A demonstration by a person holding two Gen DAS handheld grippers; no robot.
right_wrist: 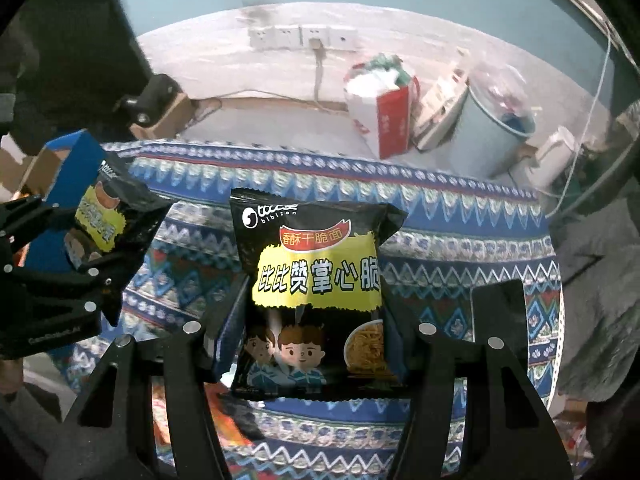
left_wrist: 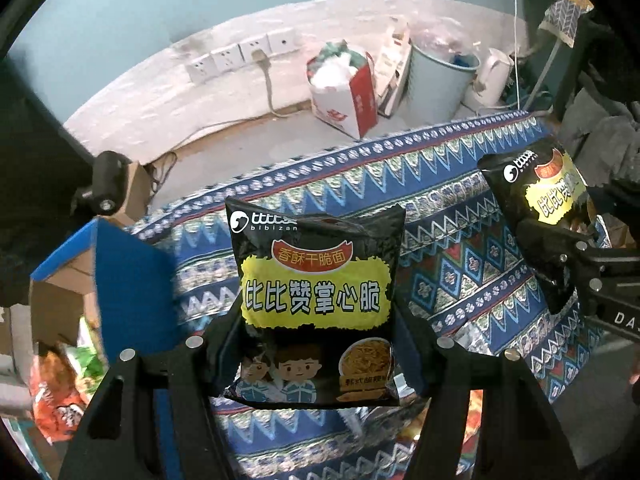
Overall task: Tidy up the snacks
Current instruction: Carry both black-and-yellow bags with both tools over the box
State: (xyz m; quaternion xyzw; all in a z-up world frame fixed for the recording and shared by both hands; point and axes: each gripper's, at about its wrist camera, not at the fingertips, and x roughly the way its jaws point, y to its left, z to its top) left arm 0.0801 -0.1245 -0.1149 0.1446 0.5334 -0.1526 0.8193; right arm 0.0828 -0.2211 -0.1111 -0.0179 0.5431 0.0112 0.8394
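Both hands loaded. My left gripper (left_wrist: 316, 344) is clamped partway closed on a black-and-yellow crispy noodle snack packet (left_wrist: 316, 300), pinched at its lower half, packet upright and clear of the patterned tablecloth (left_wrist: 460, 248) below. My right gripper (right_wrist: 312, 344) has the same kind of packet (right_wrist: 316, 304), same grip, jaws about half closed with the pads against the packet's sides. Each gripper shows up at the edge of the other's camera, so the two packets hang side by side, apart, above the cloth.

Progress, my read: mid-task, carry phase. Two matching packets are picked and in the air, neither placed yet. A blue cardboard box (left_wrist: 120, 264) sits at the left edge of the table, open, with cardboard interior showing; likely the destination, can't confirm. More snack bags (left_wrist: 60, 392), orange and green, lie low at the left near the box; inside it or beside it, I can't tell. More bright wrappers (right_wrist: 228, 420) peek out under the right gripper, blurred. So there's sorting left after these two go down.

Background: wall sockets, red-and-white bag, pale bin, kettle on the floor. Not task items.
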